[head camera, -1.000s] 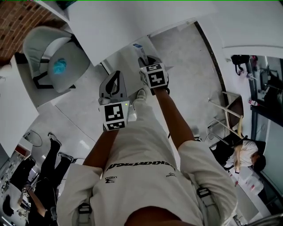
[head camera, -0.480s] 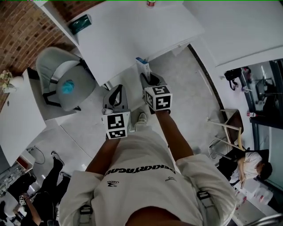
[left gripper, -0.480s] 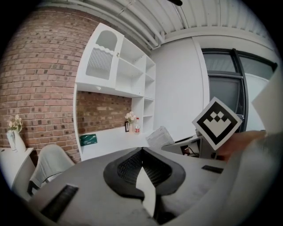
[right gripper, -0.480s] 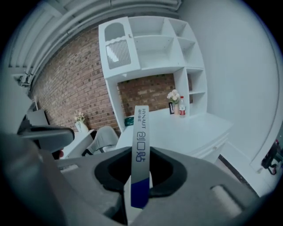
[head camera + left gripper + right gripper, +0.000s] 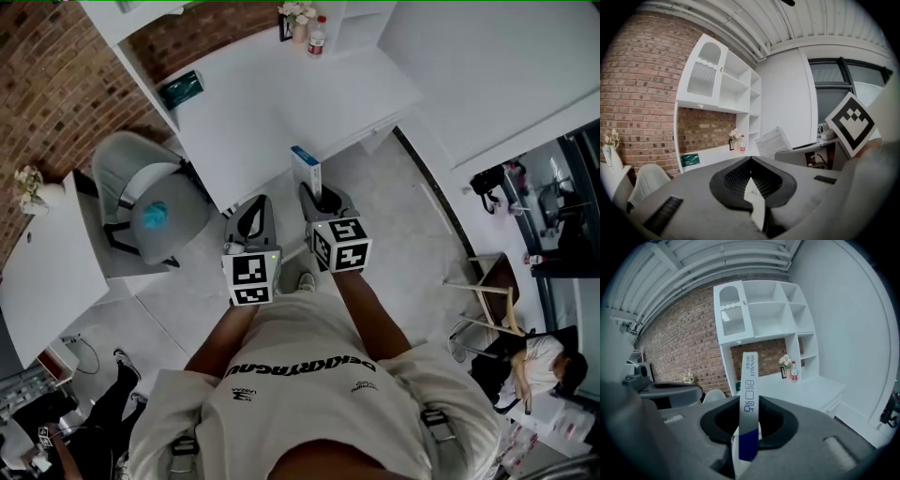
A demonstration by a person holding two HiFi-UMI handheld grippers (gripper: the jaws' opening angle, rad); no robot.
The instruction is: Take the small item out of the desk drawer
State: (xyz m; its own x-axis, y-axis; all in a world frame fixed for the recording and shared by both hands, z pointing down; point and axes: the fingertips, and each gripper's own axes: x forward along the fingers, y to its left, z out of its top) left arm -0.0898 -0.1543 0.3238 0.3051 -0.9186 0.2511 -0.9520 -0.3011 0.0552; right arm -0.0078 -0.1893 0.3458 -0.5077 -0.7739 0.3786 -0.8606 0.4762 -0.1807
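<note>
R claw [image 5: 309, 190] up front, just right of centre in head view, marker cube facing me. It's got the slim white-and-blue box [image 5: 306, 169]: jaws partway closed, pads pinching its two flat sides, box upright w/ its narrow edge toward the claw cam. In R claw view the box [image 5: 750, 394] runs from mid-frame down into the throat, blue band at the bottom, white above w/ "HYNAUT" printed near the top. So the small item's in my R claw, up in the air, centre of head view, overlapping the near edge of the white worktop [image 5: 281, 103]. Can't tell the depth between the two from here.

L claw [image 5: 262, 201] sits just left of it, side by side, not touching the box. L claw view: jaws together, tips meeting at mid-frame, gripping nothing. Small white tab [image 5: 755, 202] low in the throat; can't tell what it is.

On the worktop, upper part of frame: green packet [image 5: 181, 89] toward the left end, bottle w/ red label [image 5: 317, 37] and a small vase of flowers [image 5: 294, 17] at the very top. Grey chair [image 5: 141, 197] at left-centre w/ a teal thing [image 5: 155, 215] on the seat. Brick wall [image 5: 56, 84] upper left. White shelf unit [image 5: 759, 310] fills upper centre of R claw view. Seated person [image 5: 539, 356] at lower right.
</note>
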